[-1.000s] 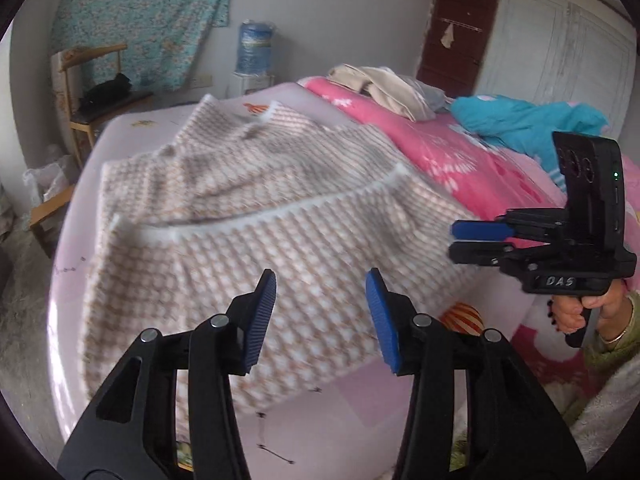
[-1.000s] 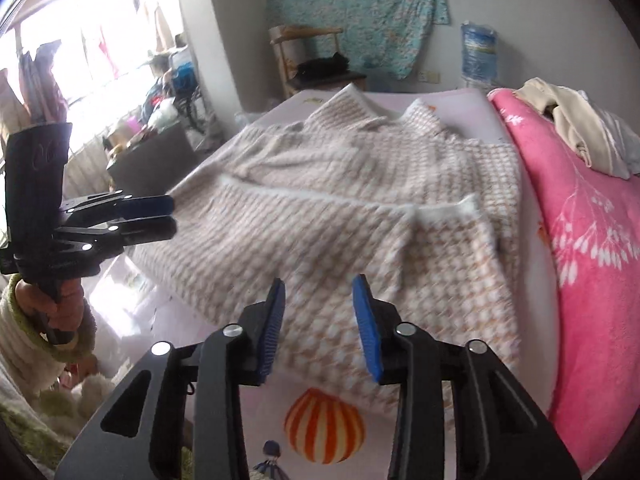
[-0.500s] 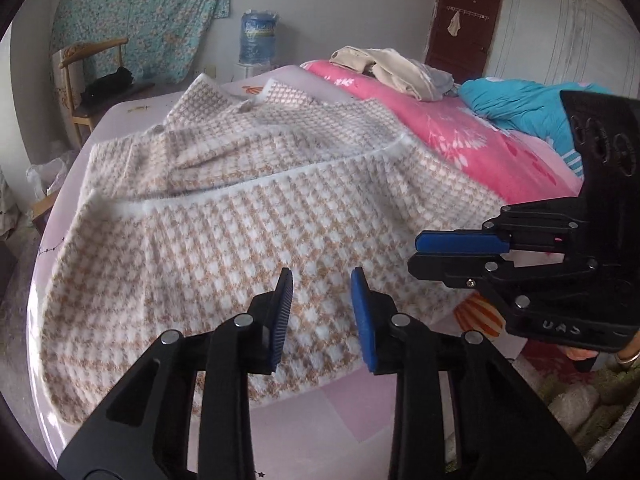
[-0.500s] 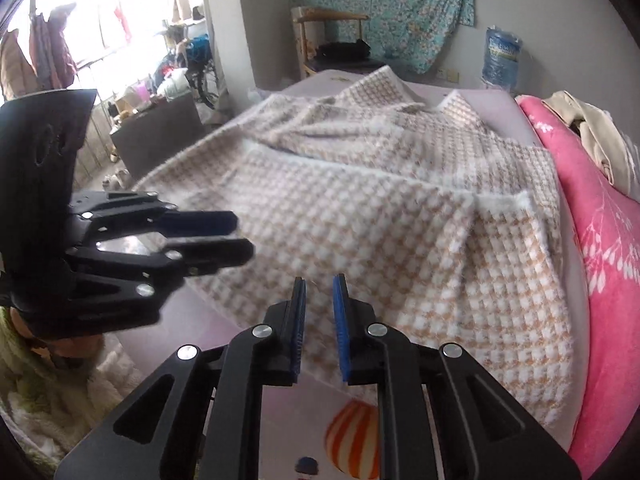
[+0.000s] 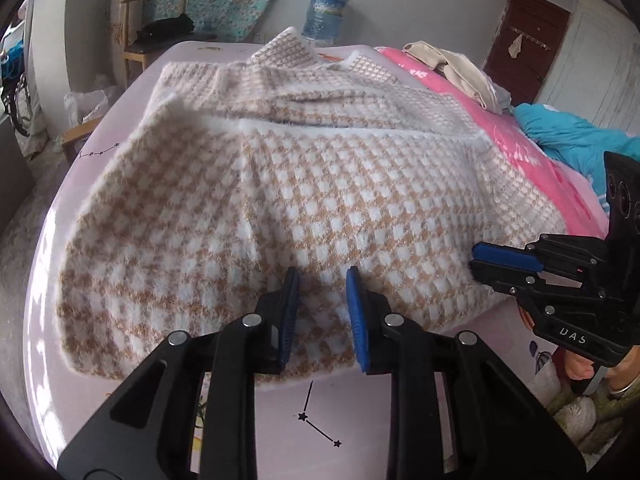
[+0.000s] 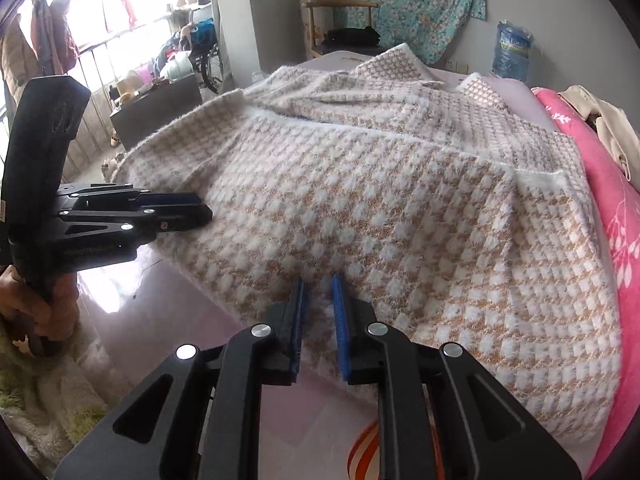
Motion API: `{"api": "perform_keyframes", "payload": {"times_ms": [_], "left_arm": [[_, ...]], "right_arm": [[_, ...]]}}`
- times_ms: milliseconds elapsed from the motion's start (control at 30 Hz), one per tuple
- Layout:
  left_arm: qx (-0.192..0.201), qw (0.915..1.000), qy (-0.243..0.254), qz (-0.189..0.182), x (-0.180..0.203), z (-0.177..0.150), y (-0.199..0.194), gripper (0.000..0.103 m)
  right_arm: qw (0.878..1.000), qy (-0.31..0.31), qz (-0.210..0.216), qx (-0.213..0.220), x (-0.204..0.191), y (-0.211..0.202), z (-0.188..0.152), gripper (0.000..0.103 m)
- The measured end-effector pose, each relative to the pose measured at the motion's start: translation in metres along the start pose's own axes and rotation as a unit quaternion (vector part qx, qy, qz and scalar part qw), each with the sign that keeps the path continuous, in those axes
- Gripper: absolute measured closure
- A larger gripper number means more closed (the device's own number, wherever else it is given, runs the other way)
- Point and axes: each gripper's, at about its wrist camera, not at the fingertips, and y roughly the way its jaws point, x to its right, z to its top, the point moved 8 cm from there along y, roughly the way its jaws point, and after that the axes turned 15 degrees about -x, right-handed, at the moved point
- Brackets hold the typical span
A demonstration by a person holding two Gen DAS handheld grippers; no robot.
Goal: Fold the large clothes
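Spread across the pale pink bed sheet (image 5: pixel 248 420): a large tan-and-white checked garment (image 5: pixel 320 208), collar end toward the far wall, near hem along the bed's front edge. Left gripper (image 5: pixel 320 312) low over that near hem, jaws closing, fuzzy fabric bunched between the blue pads (image 5: pixel 290 312), though a gap remains and no firm pinch yet. Right gripper (image 6: pixel 318 320) at the hem further along, jaws nearly together, a tuft of knit squeezed between them. Beside the garment, a pink blanket (image 6: pixel 612 216); cream clothes (image 5: pixel 460 72) piled beyond. By the wall, a water bottle (image 5: pixel 324 16).
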Motion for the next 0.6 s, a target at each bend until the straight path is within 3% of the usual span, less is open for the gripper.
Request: {"api": "perform_keyframes", "payload": {"times_ms": [100, 167, 300, 433, 533, 600], "left_arm": [[0.023, 0.9993, -0.002, 0.028, -0.012, 0.002, -0.019, 0.078], [0.020, 0.9985, -0.023, 0.046, -0.032, -0.003, -0.020, 0.078], [0.017, 0.9984, -0.047, 0.026, -0.053, -0.005, -0.013, 0.080], [0.036, 0.9968, -0.053, 0.047, -0.054, 0.004, -0.028, 0.072], [0.053, 0.9928, -0.085, 0.065, -0.077, 0.007, -0.039, 0.061], [0.037, 0.9914, -0.112, 0.057, -0.093, 0.008, -0.032, 0.060]], "right_arm": [[1.000, 0.006, -0.016, 0.016, 0.008, -0.020, -0.005, 0.089], [0.999, 0.025, -0.020, 0.003, 0.020, -0.014, -0.015, 0.089], [0.996, 0.077, 0.043, 0.008, 0.034, -0.004, -0.019, 0.087], [0.996, 0.088, 0.032, 0.010, 0.040, -0.020, -0.021, 0.087], [0.992, 0.122, 0.017, 0.036, 0.061, -0.039, -0.031, 0.080], [0.988, 0.152, -0.007, 0.026, 0.080, -0.034, -0.040, 0.064]]}}
